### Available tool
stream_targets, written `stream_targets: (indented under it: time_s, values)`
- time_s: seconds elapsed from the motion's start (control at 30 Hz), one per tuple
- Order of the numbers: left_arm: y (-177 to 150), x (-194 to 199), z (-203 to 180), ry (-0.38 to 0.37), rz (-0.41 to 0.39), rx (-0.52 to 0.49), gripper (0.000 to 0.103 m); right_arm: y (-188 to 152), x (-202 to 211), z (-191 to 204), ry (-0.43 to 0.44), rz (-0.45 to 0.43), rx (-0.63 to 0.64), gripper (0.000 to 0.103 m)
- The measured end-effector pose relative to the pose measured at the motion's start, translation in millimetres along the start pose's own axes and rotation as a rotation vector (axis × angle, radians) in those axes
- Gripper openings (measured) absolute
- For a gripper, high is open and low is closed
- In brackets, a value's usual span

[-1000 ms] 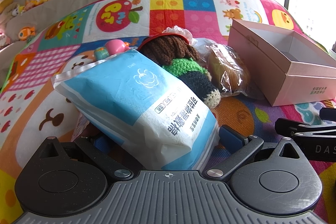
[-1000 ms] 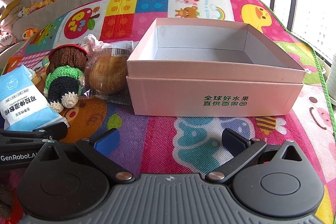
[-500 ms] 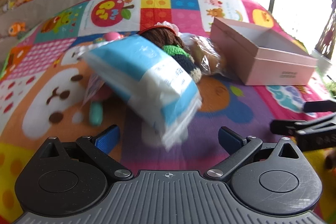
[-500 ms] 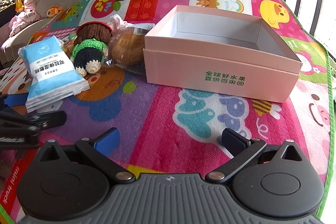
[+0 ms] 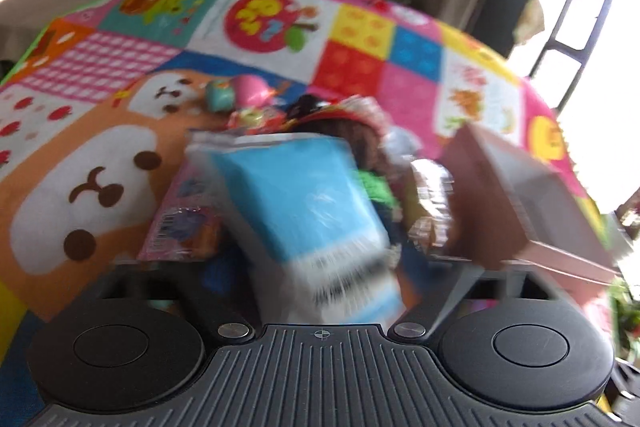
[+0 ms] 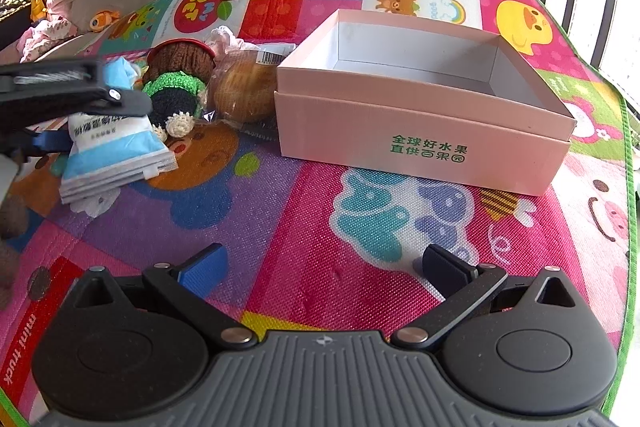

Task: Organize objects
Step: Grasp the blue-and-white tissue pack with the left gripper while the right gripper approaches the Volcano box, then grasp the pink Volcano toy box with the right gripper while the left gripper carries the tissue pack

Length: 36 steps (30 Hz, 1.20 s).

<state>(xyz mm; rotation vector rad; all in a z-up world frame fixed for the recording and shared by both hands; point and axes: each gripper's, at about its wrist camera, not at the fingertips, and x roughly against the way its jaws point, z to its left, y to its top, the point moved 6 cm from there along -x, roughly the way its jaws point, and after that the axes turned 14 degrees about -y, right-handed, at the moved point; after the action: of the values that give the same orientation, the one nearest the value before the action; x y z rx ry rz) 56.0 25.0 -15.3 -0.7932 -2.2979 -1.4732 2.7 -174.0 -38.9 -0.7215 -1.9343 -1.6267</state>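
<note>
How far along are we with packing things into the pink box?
Nothing is packed yet: the pink box is empty. The left gripper is at the blue-and-white pack; whether it has clamped is unclear. The crochet doll, wrapped bun and small toys remain on the mat. The right gripper is open, idle.

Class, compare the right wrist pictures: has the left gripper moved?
Yes. The left gripper has risen and advanced toward the pink box, now clamping the blue pack.

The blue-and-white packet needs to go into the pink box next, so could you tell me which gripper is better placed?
Left. The left gripper is already at the blue-and-white packet, fingers around it; the right gripper hangs open, empty.
</note>
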Motion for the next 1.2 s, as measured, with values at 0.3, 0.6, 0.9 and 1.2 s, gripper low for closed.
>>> stream_targets:
  time_s: [0.3, 0.6, 0.9, 1.2]
  values:
    - [17.4, 81.6, 9.7, -0.17, -0.058, -0.1, 0.066, 0.8, -0.4, 0.5, -0.009, -0.002, 0.012, 0.103]
    - [49.3, 163.3, 104.1, -0.026, -0.149, -0.045, 0.066, 47.0, 26.8, 99.9, 0.177, -0.179, 0.209, 0.103]
    - [31.3, 160.2, 139.6, -0.075, -0.144, 0.024, 0.066, 111.0, 2.9, 217.8, 0.193, -0.228, 0.236, 0.088]
    - [12.9, 148.4, 125.7, -0.111, -0.061, -0.008, 0.066, 111.2, -15.7, 224.7, 0.236, -0.108, 0.293, 0.037]
